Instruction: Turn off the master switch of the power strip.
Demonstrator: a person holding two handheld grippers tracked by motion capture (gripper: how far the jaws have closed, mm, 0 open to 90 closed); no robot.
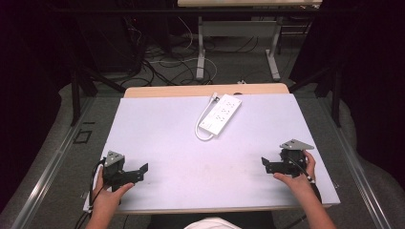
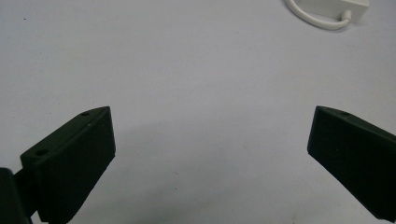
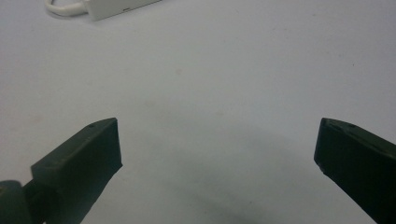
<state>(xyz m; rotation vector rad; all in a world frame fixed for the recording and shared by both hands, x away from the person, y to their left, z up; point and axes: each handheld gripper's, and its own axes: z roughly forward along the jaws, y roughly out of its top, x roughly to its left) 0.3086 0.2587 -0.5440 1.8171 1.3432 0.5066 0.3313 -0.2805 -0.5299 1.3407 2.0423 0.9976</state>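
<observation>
Black jaws stand wide apart and empty on the left gripper [image 1: 128, 172] at lower left and the right gripper [image 1: 276, 165] at lower right. Upper centre, the white power strip [image 1: 220, 113] lies untouched on the table [image 1: 162, 138]; nothing looks begun.

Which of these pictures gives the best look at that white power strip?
The high view: the whole power strip lies there on the table, with sockets and looped cord. The left gripper view catches just its corner and cord loop, the right gripper view one end, both at the top edge.

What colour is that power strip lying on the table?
White, cord included: the flat rectangular plastic power strip shows best in the high view.
</observation>
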